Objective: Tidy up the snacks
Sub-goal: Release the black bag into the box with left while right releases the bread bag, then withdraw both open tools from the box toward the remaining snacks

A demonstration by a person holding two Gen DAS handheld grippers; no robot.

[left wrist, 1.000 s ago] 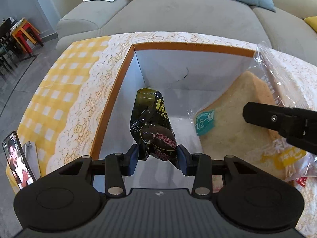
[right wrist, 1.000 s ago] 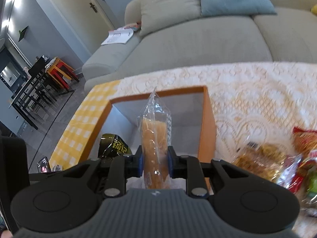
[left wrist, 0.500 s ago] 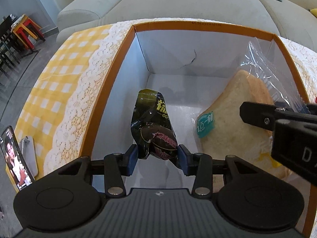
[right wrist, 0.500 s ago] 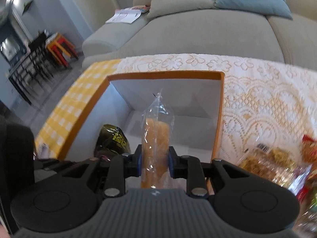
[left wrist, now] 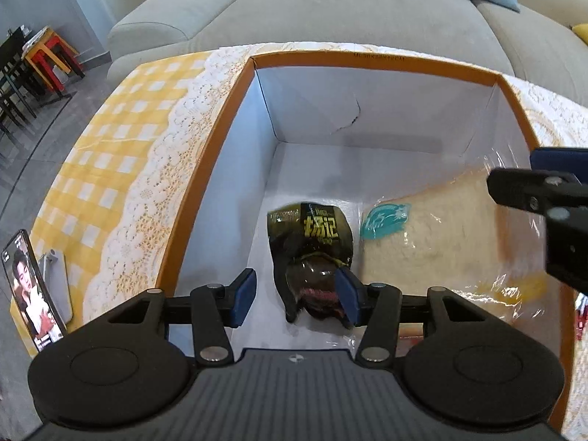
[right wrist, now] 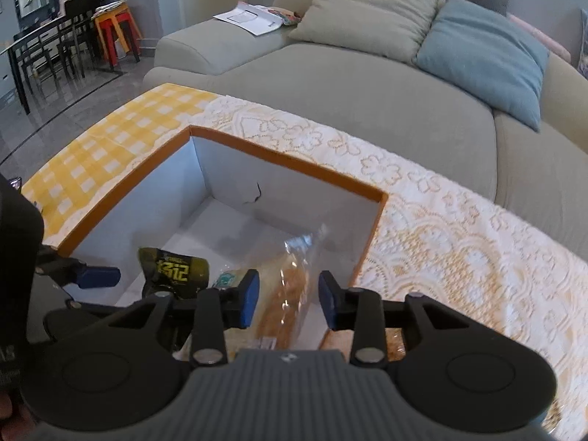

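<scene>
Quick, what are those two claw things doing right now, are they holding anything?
Left gripper: jaws opening, letting go of the dark snack packet.
Right gripper: jaws opening, bagged bread between them, no longer squeezed.

Two wrist cameras look steeply down past their own fingers into one open box.

The left wrist view sits close above the box (left wrist: 375, 60), facing its far wall; a dark snack bag (left wrist: 312, 235) lies just ahead of its fingers (left wrist: 242, 296), touching the right one, and the bagged bread (left wrist: 441, 242) lies beyond its right finger. The right wrist view looks from the box's near right side, rolled and facing the far left corner, with the bread (right wrist: 290, 294) between its fingers (right wrist: 250, 296). Both share the box interior, both snacks, the lace-covered bench (right wrist: 459, 228) and the sofa (left wrist: 349, 11); each also catches the other's fingers at its frame edge.
</scene>
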